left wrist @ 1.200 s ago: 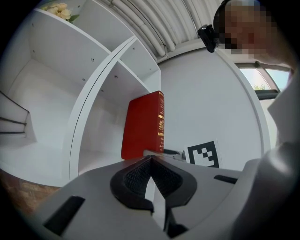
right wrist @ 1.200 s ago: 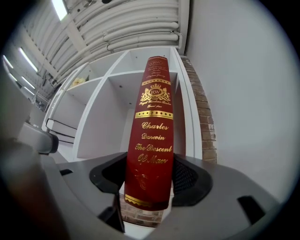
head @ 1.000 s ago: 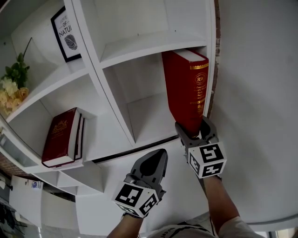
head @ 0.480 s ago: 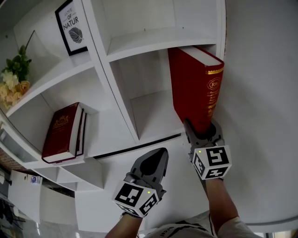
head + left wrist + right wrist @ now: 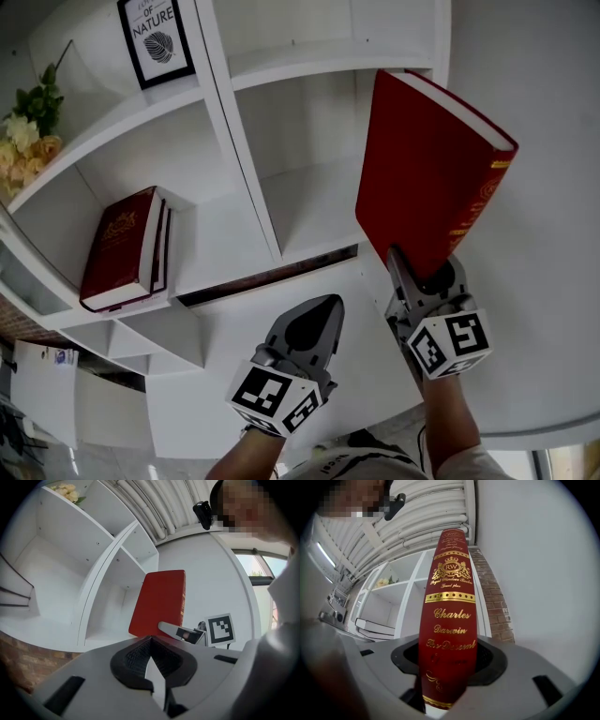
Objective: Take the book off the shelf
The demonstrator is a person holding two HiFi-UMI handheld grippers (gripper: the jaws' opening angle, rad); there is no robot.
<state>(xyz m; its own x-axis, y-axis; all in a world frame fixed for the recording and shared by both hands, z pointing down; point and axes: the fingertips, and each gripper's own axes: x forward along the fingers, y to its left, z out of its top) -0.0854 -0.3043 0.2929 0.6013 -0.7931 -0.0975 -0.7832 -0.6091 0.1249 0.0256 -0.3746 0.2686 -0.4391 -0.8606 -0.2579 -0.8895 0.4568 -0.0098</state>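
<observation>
The thick red book (image 5: 427, 178) with gold spine lettering is out of the white shelf's (image 5: 309, 202) right compartment and leans to the right in front of the wall. My right gripper (image 5: 427, 281) is shut on its lower end. In the right gripper view the spine (image 5: 450, 620) stands upright between the two jaws of that gripper (image 5: 449, 667). My left gripper (image 5: 309, 323) hangs lower and to the left with its jaws together and nothing in them. In the left gripper view the book's cover (image 5: 159, 602) shows beyond the closed tips (image 5: 150, 641).
Two dark red books (image 5: 122, 262) lie stacked in the lower left compartment. A framed leaf print (image 5: 157, 37) and flowers (image 5: 28, 131) sit on higher shelves. A plain white wall (image 5: 553, 281) runs along the right, and a strip of brick (image 5: 492, 606) edges the shelf.
The red book has come out of the right compartment, risen and tilted to the right with my right gripper on it. The left gripper has stayed where it was.
</observation>
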